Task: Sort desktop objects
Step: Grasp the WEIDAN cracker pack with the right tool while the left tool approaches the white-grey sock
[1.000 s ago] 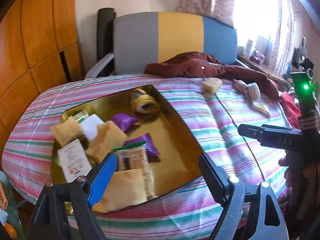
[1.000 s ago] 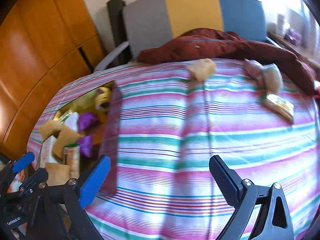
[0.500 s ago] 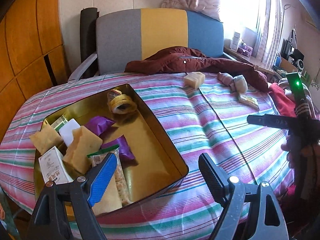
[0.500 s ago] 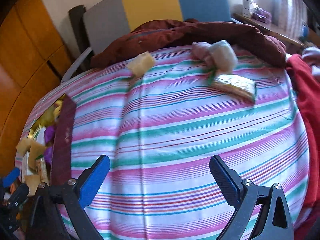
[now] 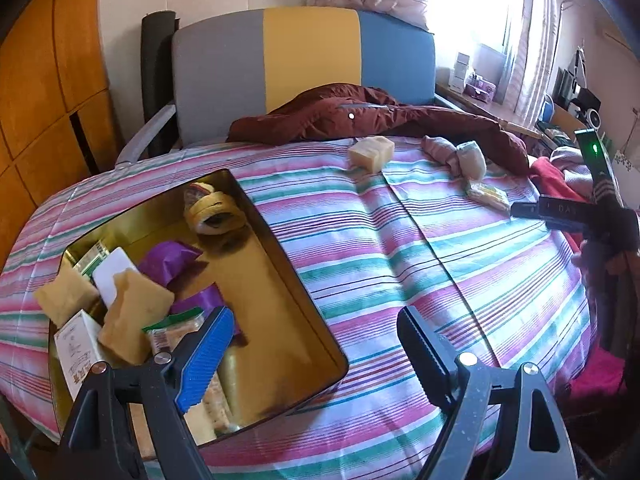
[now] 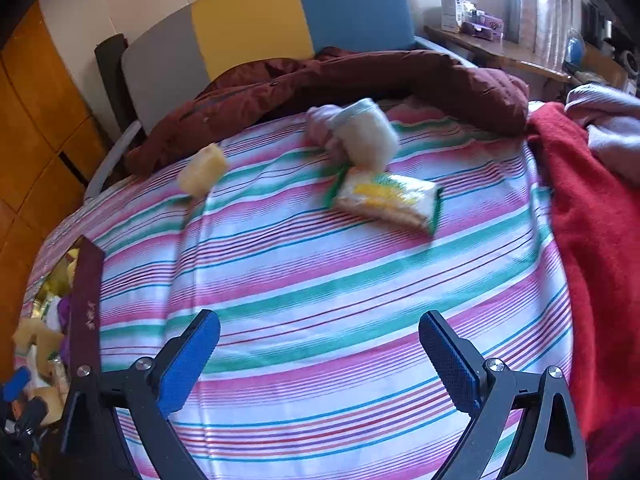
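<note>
A gold metal box [image 5: 298, 280] lies on the striped cloth at the left, holding sponges, purple packets, a tape roll [image 5: 216, 212], a white card and a snack pack. My left gripper [image 5: 314, 332] hangs open over the box's near right corner, nothing between its fingers. Farther back on the cloth lie a yellow sponge [image 5: 371, 153] [image 6: 202, 174], a rolled pair of socks [image 5: 460, 156] [image 6: 356, 132] and a yellow-green snack packet [image 5: 488, 196] [image 6: 390, 198]. My right gripper [image 6: 320, 344] is open and empty over bare cloth, short of the packet. Its body shows at the right of the left wrist view.
A dark red jacket [image 6: 360, 76] is heaped along the far edge of the cloth. A red garment [image 6: 592, 216] lies at the right. A grey, yellow and blue chair back [image 5: 304, 60] stands behind. Wooden cupboards [image 5: 44, 80] fill the left. The box's dark red wall [image 6: 86, 312] shows at left.
The right gripper has swung to the right, so the packet and socks now lie ahead of it and nearer. The left gripper has drifted right, toward the box's near right corner. Both stay open.
</note>
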